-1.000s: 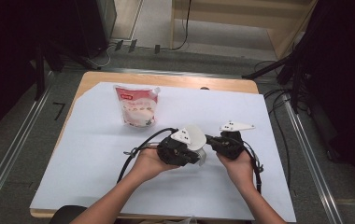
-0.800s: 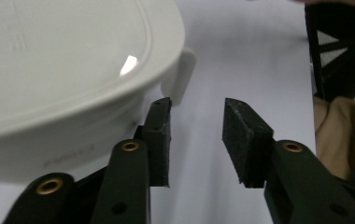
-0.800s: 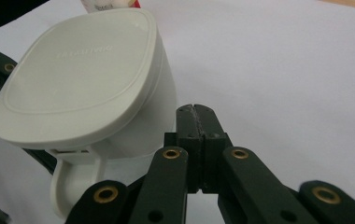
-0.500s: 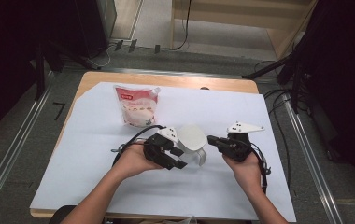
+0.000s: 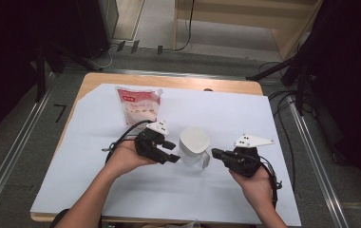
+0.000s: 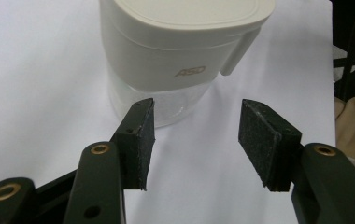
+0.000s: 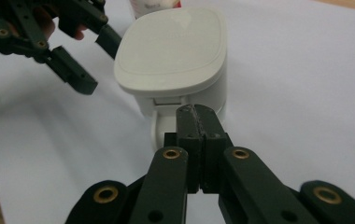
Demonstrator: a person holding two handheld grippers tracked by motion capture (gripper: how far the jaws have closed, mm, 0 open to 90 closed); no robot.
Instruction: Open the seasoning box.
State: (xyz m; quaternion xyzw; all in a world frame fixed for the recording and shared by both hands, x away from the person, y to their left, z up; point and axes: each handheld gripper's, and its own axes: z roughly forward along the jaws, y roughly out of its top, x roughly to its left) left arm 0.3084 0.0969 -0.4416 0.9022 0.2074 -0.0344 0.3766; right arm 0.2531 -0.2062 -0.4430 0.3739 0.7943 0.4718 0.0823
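One white lidded jug [image 5: 194,145] stood on the white sheet [image 5: 93,190] covering the table, between the two grippers and near the middle. One pink-and-white pouch [image 5: 138,105] lay farther off to the left, well apart from the jug, with nothing between them.

The left gripper [image 5: 170,151] sat just left of the jug with its jaws parted and nothing between them; they had just been opening. In the left gripper view its pads [image 6: 144,135] stood short of the jug's clear lower wall. The right gripper [image 5: 215,153] pointed at the jug's handle side from the right, jaws pressed together and holding nothing.

A second earlier both grippers had been crowded against the jug; by this moment both had drawn back from it, leaving it standing free.
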